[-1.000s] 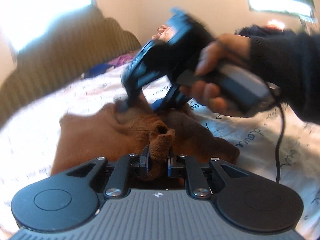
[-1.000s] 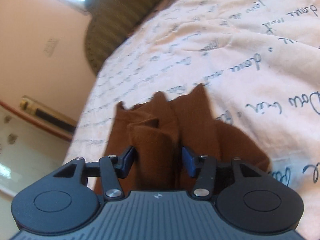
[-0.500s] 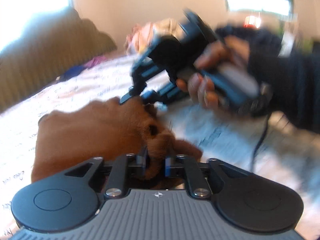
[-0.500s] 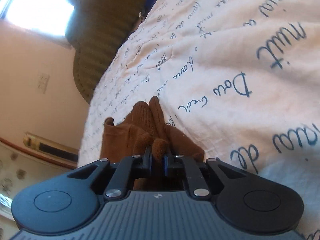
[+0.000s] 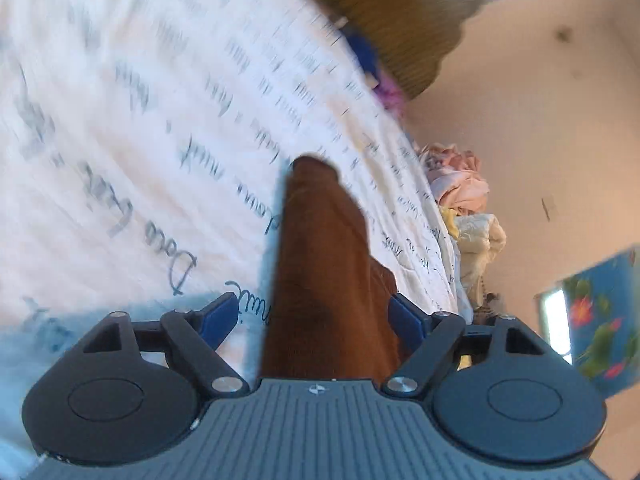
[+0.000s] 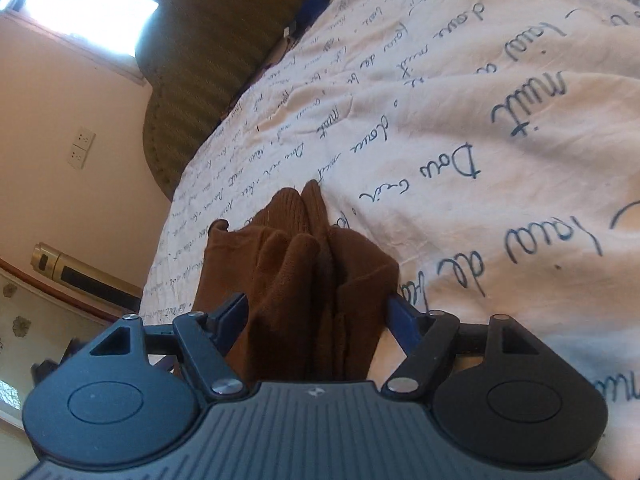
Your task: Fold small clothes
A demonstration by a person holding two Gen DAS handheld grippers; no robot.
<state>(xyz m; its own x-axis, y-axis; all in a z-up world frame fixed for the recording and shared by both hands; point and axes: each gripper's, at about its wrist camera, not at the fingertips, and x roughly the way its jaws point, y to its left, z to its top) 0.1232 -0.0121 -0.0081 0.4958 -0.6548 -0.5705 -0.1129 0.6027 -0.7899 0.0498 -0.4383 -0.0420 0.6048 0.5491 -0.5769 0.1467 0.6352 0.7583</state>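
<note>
A small brown knitted garment (image 5: 320,264) lies on the white bed sheet (image 5: 140,128) and runs up as a narrow strip between the jaws of my left gripper (image 5: 316,320). Those jaws are opening: the left pad stands off the cloth and the right pad sits at its edge. In the right wrist view the same brown garment (image 6: 304,264) is bunched in folds between the fingers of my right gripper (image 6: 318,320). Its jaws are opening too, and the cloth lies loose in the gap with nothing pinched.
The sheet (image 6: 460,128) bears blue handwriting. A ribbed olive headboard (image 6: 208,52) stands at the bed's far end. A pile of pale clothes (image 5: 460,188) lies at the bed's edge. A wall socket (image 6: 82,148) and a gold cylinder (image 6: 76,272) are beside the bed.
Both grippers pinched a fold of the brown garment, then let go and spread wide. The left view rolled and swung aside, so the other gripper and the hand are gone from it.
</note>
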